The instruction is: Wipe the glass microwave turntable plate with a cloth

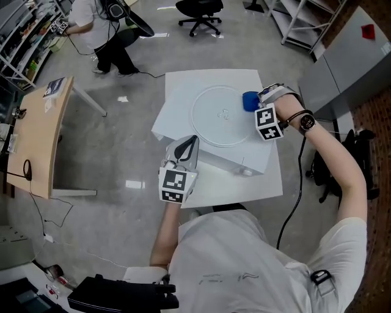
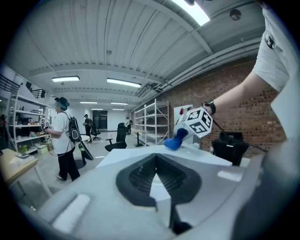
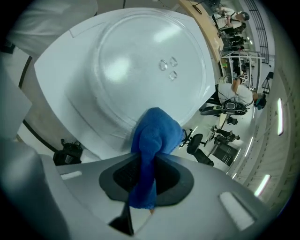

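The round glass turntable plate [image 1: 223, 116] [image 3: 140, 61] lies flat on a white box [image 1: 244, 160] on the white table [image 1: 214, 186]. My right gripper [image 1: 257, 101] [image 3: 149, 161] is shut on a blue cloth [image 1: 250, 101] [image 3: 154, 133], and the cloth's bunched end sits at the plate's right rim. My left gripper [image 1: 190, 142] [image 2: 157, 161] hovers at the box's front left corner, level with its top, jaws together with nothing between them. In the left gripper view the blue cloth [image 2: 174, 142] and the right gripper's marker cube [image 2: 199, 123] show across the white surface.
A person [image 1: 98, 30] stands at the far left by shelves. A black office chair [image 1: 198, 15] is behind the table. A wooden table [image 1: 36, 134] stands at the left. Metal shelving [image 1: 299, 21] is at the back right, a black bag [image 1: 342, 165] at the right.
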{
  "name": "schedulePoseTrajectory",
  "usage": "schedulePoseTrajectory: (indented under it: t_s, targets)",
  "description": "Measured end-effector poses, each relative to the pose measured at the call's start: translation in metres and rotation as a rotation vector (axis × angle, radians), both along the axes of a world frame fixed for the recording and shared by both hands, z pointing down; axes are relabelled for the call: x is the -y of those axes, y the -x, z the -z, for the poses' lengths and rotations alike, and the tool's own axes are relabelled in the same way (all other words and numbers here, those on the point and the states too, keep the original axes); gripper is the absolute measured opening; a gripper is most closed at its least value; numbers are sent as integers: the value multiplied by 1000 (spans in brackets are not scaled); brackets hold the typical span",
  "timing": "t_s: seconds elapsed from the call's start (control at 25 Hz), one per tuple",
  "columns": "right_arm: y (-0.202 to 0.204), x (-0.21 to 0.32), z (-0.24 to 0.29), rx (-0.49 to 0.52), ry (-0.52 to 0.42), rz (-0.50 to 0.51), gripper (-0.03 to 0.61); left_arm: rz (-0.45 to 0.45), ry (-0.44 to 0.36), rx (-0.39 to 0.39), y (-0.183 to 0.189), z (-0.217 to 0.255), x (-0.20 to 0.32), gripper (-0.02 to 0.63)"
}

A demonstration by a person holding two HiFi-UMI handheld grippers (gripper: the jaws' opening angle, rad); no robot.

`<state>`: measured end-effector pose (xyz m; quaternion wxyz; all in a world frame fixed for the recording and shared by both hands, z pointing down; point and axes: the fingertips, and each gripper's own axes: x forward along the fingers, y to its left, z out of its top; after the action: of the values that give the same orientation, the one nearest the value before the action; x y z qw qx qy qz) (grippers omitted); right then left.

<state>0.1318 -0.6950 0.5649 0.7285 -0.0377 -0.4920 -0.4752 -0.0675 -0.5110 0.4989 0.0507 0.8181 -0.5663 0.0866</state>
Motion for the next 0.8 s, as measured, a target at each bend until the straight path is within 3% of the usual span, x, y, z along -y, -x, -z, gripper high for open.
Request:
schedulePoseTrajectory:
  t_s: [0.36,0.6,0.8]
  targets:
    - [-6,-94,3,-24,26,99,64,-32,-19,-6,-4,5,-8,2]
    - [30,-140,5,13,48,212,64,-14,-23,-5,-4,7,-15,2]
    - [82,-151,2,40,53,316,65,29,-25,-4,12,6,-17,2]
